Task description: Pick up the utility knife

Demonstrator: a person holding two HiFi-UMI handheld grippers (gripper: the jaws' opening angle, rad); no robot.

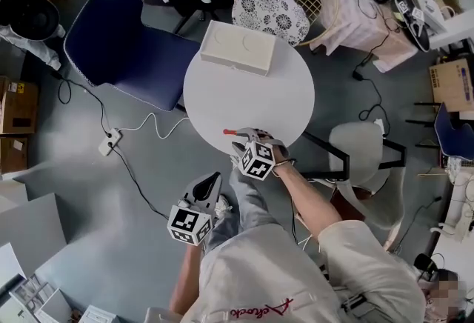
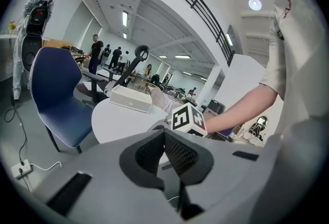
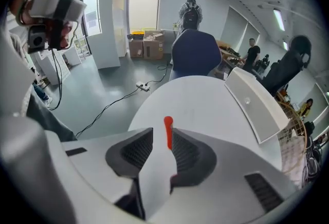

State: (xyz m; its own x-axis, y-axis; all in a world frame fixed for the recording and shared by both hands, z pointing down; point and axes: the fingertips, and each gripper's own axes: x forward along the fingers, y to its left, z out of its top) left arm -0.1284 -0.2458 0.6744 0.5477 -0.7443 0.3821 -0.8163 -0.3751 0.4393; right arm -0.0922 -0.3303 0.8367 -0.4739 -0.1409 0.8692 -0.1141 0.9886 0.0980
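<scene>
Head view: a round white counter [image 1: 222,103] was seen at the centre of the frame, standing on a grey floor [image 1: 111,225]. A flat white box [image 1: 238,47] was laid at its upper edge, and the red utility knife [image 1: 230,132] lay near its lower edge. The right hand-held gripper [image 1: 252,138] was held over the knife with its jaws set apart. In the right gripper view the knife was seen between them, close beside the pad at the right of that frame, and was not clamped. The left hand-held gripper [image 1: 213,179] was held off the counter, below its lower edge, with its jaws brought together on nothing. A blue chair [image 1: 126,55] was placed at the counter's left, and a wire-backed chair with a patterned cushion [image 1: 270,14] above it. A power strip [image 1: 111,141] with a white cable was seen on the floor at the left. Cardboard boxes [image 1: 18,107] were stacked at the left edge, and a white chair [image 1: 363,147] was placed at the right.
</scene>
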